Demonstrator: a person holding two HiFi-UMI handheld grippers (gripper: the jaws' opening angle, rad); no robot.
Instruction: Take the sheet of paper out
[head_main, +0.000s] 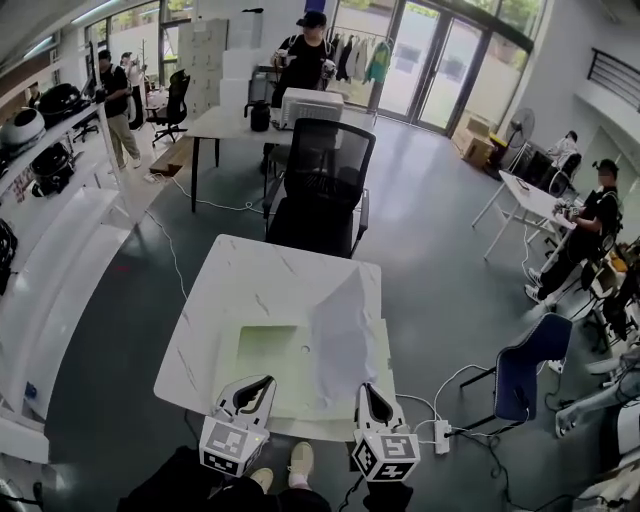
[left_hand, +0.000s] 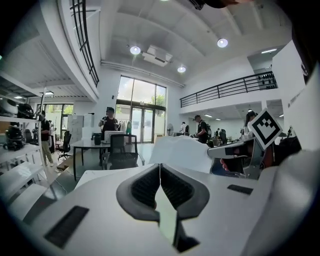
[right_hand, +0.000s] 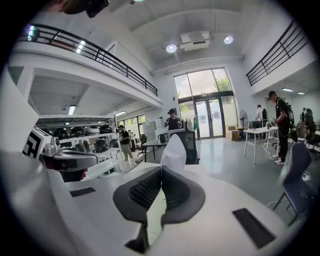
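A pale green folder (head_main: 268, 362) lies on the white marble table (head_main: 250, 290), near its front edge. My left gripper (head_main: 262, 384) is shut on the folder's near edge, and a green strip (left_hand: 167, 220) shows between its jaws (left_hand: 160, 167). A white sheet of paper (head_main: 345, 325) stands up from the folder's right side, curling to a peak. My right gripper (head_main: 369, 390) is shut on that sheet's near edge. In the right gripper view the paper (right_hand: 175, 149) rises just beyond the closed jaws (right_hand: 161, 170). Both grippers hang above the table's front.
A black office chair (head_main: 322, 185) stands at the table's far side. On the floor to the right are a power strip (head_main: 441, 437) with cables and a blue chair (head_main: 525, 375). White shelves (head_main: 50, 260) run along the left. People stand and sit further off.
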